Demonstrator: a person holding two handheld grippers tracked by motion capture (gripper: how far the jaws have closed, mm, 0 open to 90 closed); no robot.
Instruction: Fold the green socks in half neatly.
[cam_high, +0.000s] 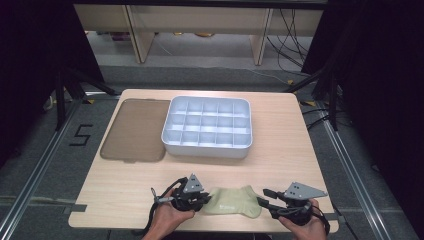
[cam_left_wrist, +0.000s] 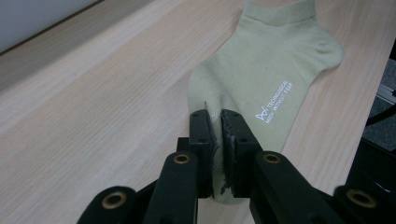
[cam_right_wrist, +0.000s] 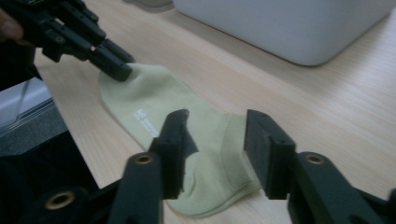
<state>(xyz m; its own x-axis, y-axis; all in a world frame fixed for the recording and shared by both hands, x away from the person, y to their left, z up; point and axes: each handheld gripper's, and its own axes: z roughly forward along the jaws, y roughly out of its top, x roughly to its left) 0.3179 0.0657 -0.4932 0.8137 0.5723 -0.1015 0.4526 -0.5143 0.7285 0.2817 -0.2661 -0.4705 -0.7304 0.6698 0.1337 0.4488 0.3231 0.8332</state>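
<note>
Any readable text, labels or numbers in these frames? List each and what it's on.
"TECHNOLOGICAL" over "MUCH WITHOUT FEAR", white print beside a small logo, on the green sock; letters are small, so the reading is unsure.
"5", a black mark on the floor left of the table.
The sock's print in the right gripper view is too blurred to read.

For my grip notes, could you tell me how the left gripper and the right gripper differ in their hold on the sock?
The left gripper is shut, pinching the toe end of the pale green sock; the right gripper stands open, its jaws straddling the cuff end without pressing. The left grips a thin fold; the right spans the cuff's whole width. Both are black, hand-held, and work the same sock.
</note>
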